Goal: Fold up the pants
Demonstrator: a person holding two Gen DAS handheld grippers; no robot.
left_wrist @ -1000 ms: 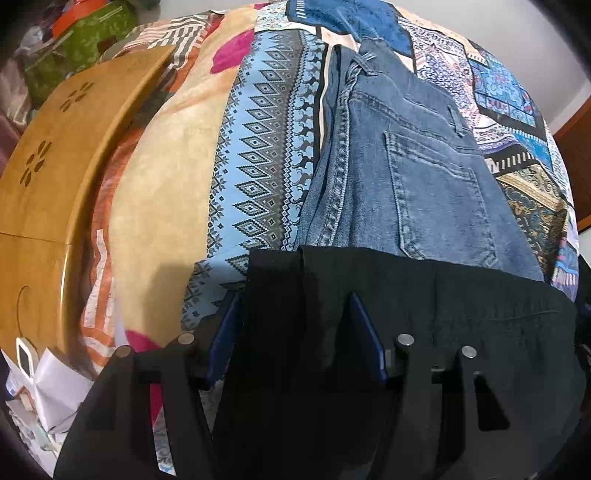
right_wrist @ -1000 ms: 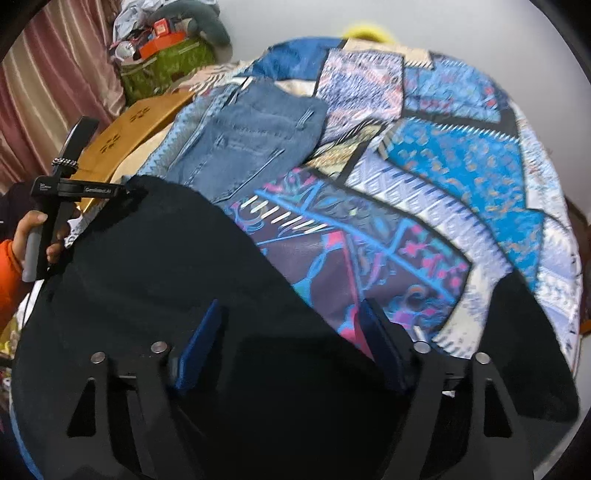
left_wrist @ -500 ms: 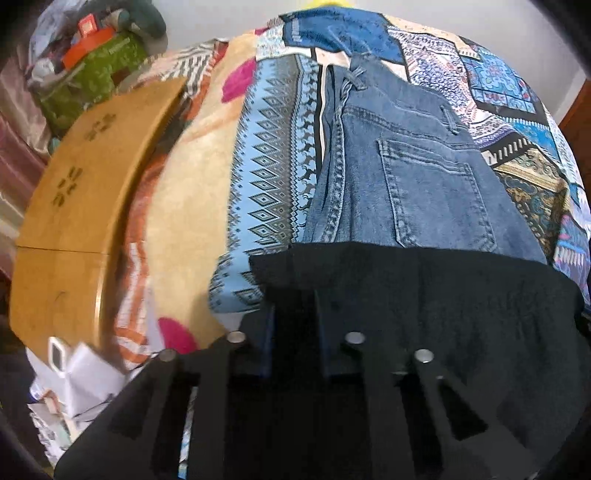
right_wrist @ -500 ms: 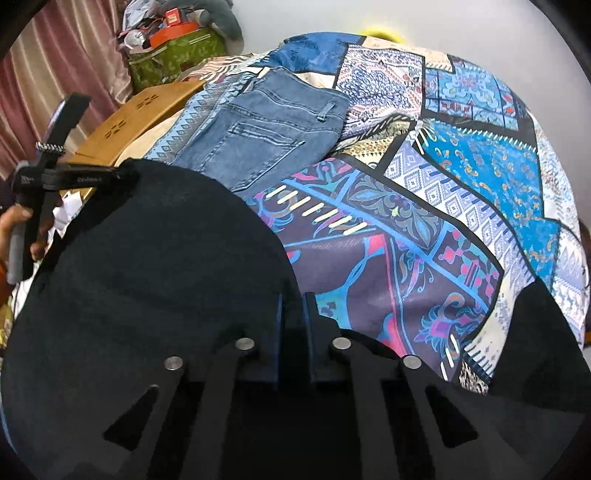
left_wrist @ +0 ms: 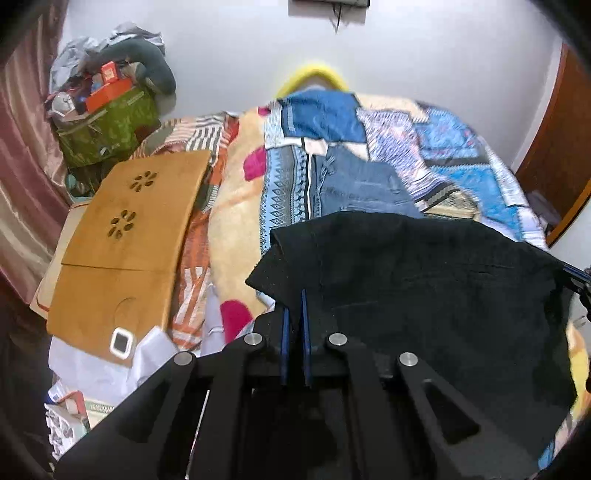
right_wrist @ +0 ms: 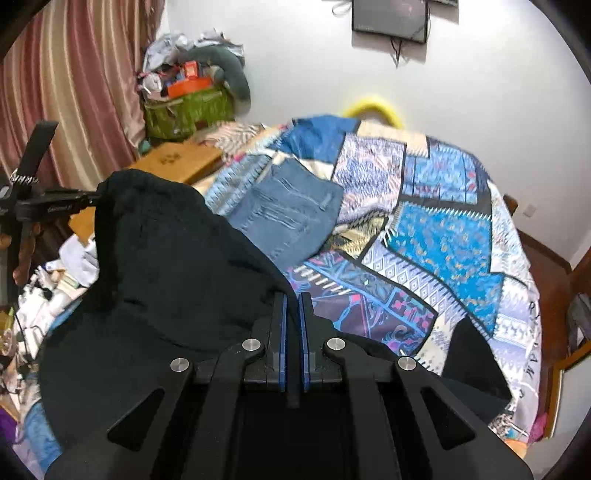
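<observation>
Left wrist: left claw point(left_wrist: 293, 306) clamped on black pants point(left_wrist: 424, 280) corner. Right claw point(right_wrist: 291, 308) pinching opposite corner. Pants lifted over bed point(right_wrist: 443, 229) near edge, held edge spanning between claws, folded jeans point(right_wrist: 291, 214) beyond toward bed middle.

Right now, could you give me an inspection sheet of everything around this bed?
Surface: bed under a blue patchwork bedspread.
Job's things: black fabric pants, lifted; folded blue denim jeans lying flat on the bedspread.
Clutter: wooden lap tray with flower cut-outs; green bag stuffed with boxes.
Grippers: left tool and right tool each shut on the pants' edge.
Cables: cord hanging from wall-mounted dark screen.
Surroundings: striped pink curtain, white wall.
</observation>
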